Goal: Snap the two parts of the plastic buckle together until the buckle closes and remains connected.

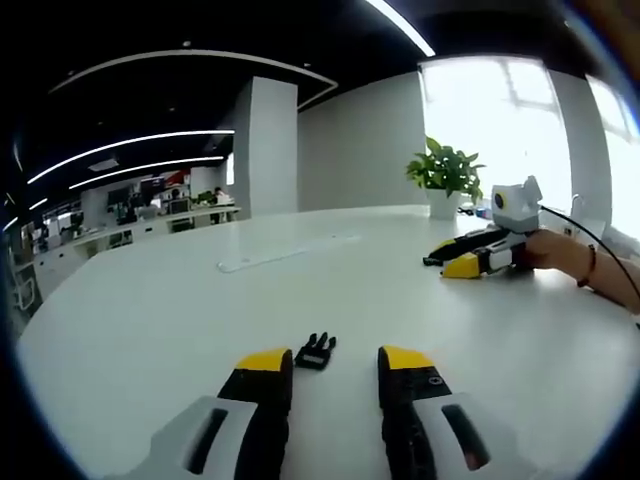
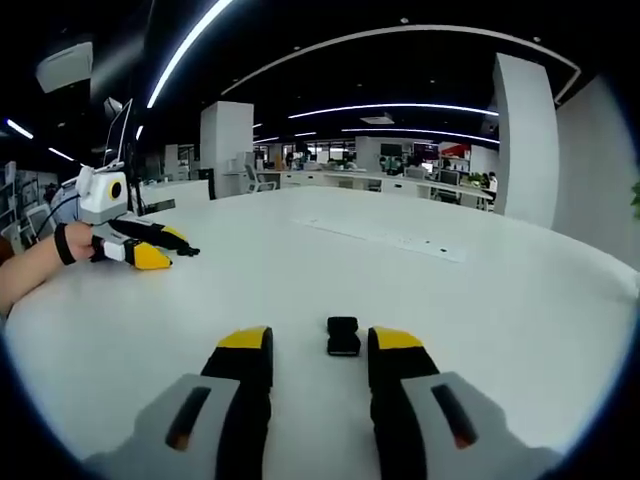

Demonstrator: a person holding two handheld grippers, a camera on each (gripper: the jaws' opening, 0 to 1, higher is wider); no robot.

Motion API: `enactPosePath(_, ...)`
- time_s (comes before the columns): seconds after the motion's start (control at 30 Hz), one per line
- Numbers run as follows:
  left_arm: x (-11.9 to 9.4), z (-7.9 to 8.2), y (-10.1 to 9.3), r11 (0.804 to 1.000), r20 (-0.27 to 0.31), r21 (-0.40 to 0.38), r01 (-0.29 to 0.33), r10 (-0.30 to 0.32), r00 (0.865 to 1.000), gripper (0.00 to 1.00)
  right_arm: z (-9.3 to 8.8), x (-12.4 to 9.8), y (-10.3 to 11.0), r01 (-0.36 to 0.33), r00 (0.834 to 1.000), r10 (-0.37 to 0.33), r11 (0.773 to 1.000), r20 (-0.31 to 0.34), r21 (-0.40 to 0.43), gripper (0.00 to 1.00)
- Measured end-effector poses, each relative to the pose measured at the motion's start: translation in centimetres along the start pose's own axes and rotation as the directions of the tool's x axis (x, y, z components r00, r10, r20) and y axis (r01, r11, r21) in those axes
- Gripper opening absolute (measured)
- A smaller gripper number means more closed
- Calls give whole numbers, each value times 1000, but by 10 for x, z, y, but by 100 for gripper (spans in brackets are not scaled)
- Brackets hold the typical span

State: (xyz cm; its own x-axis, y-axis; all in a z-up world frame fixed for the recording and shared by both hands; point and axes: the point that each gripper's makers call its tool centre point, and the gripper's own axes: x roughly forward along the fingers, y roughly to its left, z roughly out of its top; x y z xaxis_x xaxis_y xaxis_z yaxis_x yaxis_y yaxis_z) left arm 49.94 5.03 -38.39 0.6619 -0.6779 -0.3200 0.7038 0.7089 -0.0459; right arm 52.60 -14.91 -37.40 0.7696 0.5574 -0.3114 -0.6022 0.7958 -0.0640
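Note:
The pronged half of the black buckle (image 1: 316, 352) lies on the white table (image 1: 150, 320), just ahead of my left gripper (image 1: 334, 363) and close to its left jaw tip. That gripper is open with nothing held. In the right gripper view the socket half of the buckle (image 2: 343, 336) lies flat just beyond my right gripper (image 2: 321, 345), between the lines of its jaws. This gripper is open and empty too. Each gripper shows in the other's view: the right gripper (image 1: 455, 262) at the table's right, the left gripper (image 2: 160, 253) at the left, each held by a hand.
A potted green plant (image 1: 446, 173) stands at the table's far edge by a bright window. A long flat cover strip (image 1: 285, 252) runs along the table's middle, seen again as the strip (image 2: 385, 238). Desks and a white pillar (image 2: 228, 138) lie beyond the table.

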Motion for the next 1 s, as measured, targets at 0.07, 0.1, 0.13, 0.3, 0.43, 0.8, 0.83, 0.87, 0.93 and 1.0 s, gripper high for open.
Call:
enactPosePath(0.07, 0, 0, 1, 1000, 4, 0, -7, 7, 1000, 32, 0, 0, 0, 1, 1000, -1, 1000, 2, -4, 38)
enactPosePath(0.1, 1, 1, 1, 1000, 5, 0, -9, 9, 1000, 32, 0, 0, 0, 1, 1000, -1, 1000, 1, -1, 38)
enactPosePath(0.13, 1, 1, 2, 1000, 6, -5, -8, 8, 1000, 31, 0, 1, -1, 1, 1000, -1, 1000, 1, 1, 38)
enactPosePath(0.3, 2, 2, 5, 1000, 11, -16, -19, 19, 1000, 30, 0, 2, -4, 5, 1000, -5, 1000, 2, 5, 35)
enactPosePath(0.43, 3, 2, 5, 1000, 13, -17, -18, 18, 1000, 29, -1, 2, -6, 16, 1000, -16, 1000, 0, 13, 33)
enactPosePath(0.8, 3, 3, 6, 1000, 14, -16, -19, 19, 1000, 22, -2, -1, -5, 33, 999, -33, 999, 0, 21, 28)
enactPosePath(0.83, 3, 3, 6, 1000, 14, -16, -20, 20, 1000, 22, -2, -1, -5, 34, 999, -34, 999, 0, 21, 28)
enactPosePath(0.87, 3, 3, 5, 1000, 15, -16, -19, 19, 1000, 22, -1, -1, -5, 36, 999, -36, 999, 1, 19, 27)
enactPosePath(0.93, 3, 3, 5, 1000, 14, -15, -17, 17, 1000, 21, -1, -1, -4, 37, 999, -37, 999, 3, 13, 26)
enactPosePath(1.0, 3, 3, 4, 1000, 15, -15, -17, 18, 1000, 20, -1, -2, -4, 40, 999, -40, 999, 4, 12, 26)
